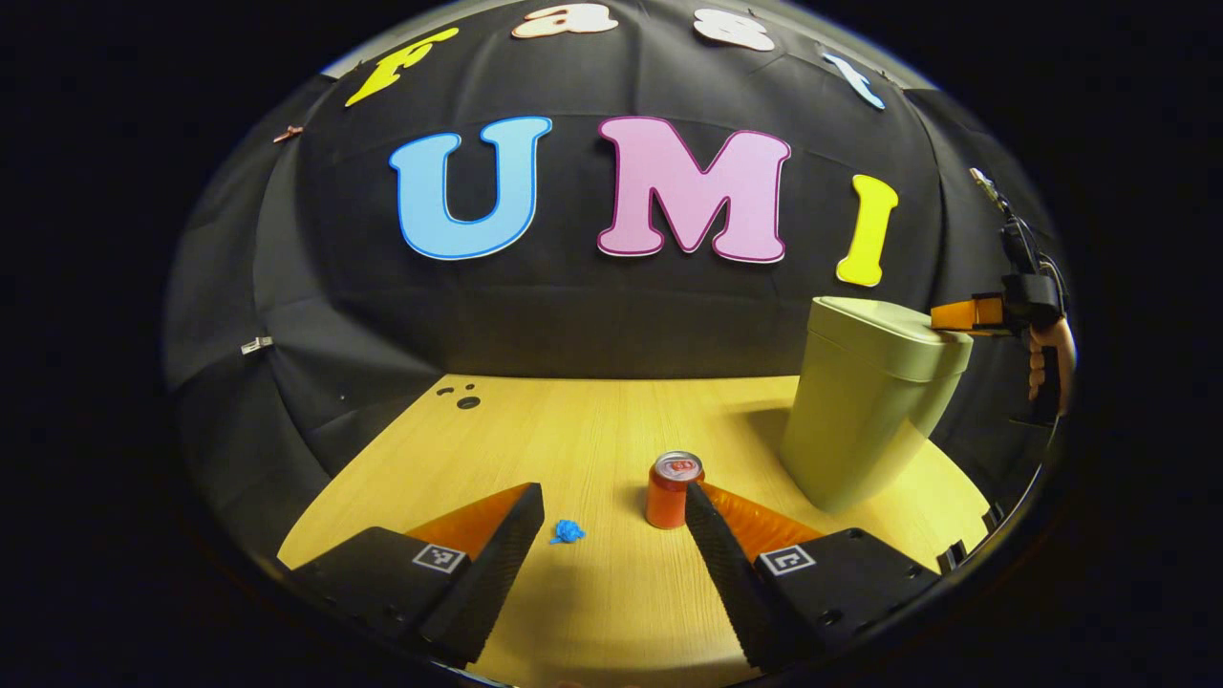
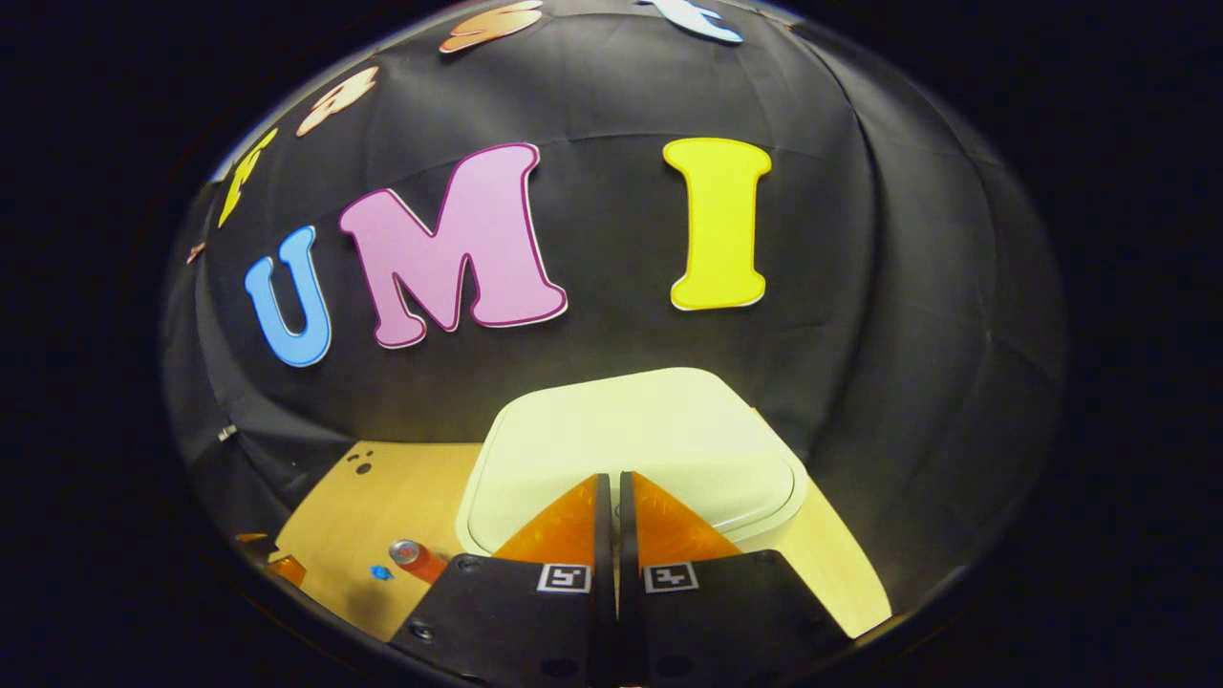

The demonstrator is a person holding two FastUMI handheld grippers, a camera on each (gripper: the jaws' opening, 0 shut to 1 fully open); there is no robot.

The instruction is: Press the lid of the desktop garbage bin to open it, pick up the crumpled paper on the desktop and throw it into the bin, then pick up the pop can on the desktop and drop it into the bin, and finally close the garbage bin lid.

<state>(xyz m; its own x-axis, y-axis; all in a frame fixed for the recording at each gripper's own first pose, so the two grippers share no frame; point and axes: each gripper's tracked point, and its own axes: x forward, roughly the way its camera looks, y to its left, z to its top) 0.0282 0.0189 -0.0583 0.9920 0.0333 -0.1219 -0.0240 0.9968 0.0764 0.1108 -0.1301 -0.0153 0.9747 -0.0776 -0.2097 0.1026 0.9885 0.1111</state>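
- Left claw (image 1: pixel 611 535) held wide apart, low over the worktop (image 1: pixel 573 430), gripping nothing.
- Pop can (image 1: pixel 674 490) upright just beside one left finger; contact could not be told.
- Small blue crumpled paper (image 1: pixel 567 531) on the wood between the fingers.
- Right claw (image 2: pixel 612 497) pressed together, tips at the closed lid (image 2: pixel 631 430) of the garbage bin (image 1: pixel 865 411).
- Bin standing behind the can, on the worktop's right part.

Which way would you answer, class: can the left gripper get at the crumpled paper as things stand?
Probably yes. The left gripper is open, and the crumpled paper lies on bare table just ahead between its fingers. The pop can stands to one side, apart from the paper.
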